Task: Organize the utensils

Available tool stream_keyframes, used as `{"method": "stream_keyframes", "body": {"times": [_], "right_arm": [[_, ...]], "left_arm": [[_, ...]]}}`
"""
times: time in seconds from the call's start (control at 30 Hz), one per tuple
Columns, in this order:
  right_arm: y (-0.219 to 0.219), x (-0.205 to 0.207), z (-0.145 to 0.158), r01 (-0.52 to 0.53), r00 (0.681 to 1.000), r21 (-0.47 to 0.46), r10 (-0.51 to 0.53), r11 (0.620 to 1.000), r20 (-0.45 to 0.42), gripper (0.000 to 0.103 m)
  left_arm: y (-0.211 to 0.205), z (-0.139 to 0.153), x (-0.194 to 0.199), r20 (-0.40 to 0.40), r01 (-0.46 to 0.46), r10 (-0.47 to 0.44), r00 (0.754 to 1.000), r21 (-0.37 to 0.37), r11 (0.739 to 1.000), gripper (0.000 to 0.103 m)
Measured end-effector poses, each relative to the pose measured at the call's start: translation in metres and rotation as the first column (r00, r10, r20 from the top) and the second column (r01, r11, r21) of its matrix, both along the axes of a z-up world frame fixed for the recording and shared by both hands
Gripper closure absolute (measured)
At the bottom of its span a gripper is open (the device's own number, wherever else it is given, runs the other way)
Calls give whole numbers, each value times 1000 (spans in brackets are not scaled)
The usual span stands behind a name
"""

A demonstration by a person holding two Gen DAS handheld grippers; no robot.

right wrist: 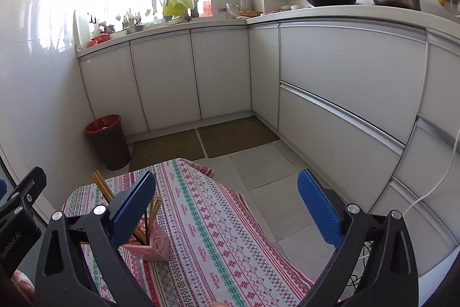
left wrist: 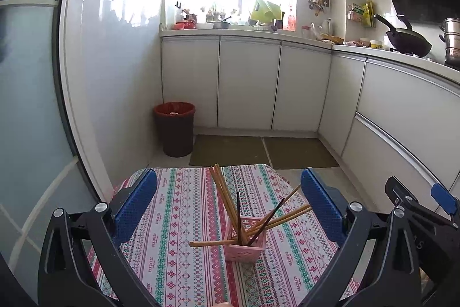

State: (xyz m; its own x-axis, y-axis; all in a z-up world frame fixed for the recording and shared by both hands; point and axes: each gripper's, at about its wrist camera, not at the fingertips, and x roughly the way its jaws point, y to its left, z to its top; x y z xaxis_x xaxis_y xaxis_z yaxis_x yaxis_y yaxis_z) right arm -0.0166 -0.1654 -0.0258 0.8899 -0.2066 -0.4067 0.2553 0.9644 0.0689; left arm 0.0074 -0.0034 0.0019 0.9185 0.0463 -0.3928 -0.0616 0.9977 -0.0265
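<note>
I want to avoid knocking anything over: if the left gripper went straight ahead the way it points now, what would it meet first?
Probably the chopsticks leaning out of the pink holder, which stand between the left gripper's open fingers on the patterned tablecloth. Depth is hard to judge here.

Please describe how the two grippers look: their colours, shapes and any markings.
Both look alike. The left gripper has two flat fingers padded in blue, dimpled material, mounted on black angular frames with round silver bolts. The right gripper has the same blue fingers and black frame. White lettering shows on the black body at the right wrist view's left edge. No sleeves are visible.
</note>
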Motion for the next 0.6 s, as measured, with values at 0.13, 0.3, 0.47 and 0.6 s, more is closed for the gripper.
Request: {"method": "stream_keyframes", "body": {"times": [0.13,0.3,0.47,0.6], "right_arm": [[0,0,1,-3,1000,1,3,1000,1,7],[1,1,1,-6,1000,5,6,1000,-4,7],[1,3,0,-8,1000,11,8,1000,-15,7],[2,3,0,-12,1000,13,12,1000,-16,7]], "left_arm": [[-2,-1,1,-5,0,0,1000,1,1000,7],[0,-3,2,-12,1,-1,1000,0,1000,7],[0,-4,3,-16,-3,3,1000,-4,1000,7],[0,-5,4,-22,-4,4,1000,-4,1000,7]]}}
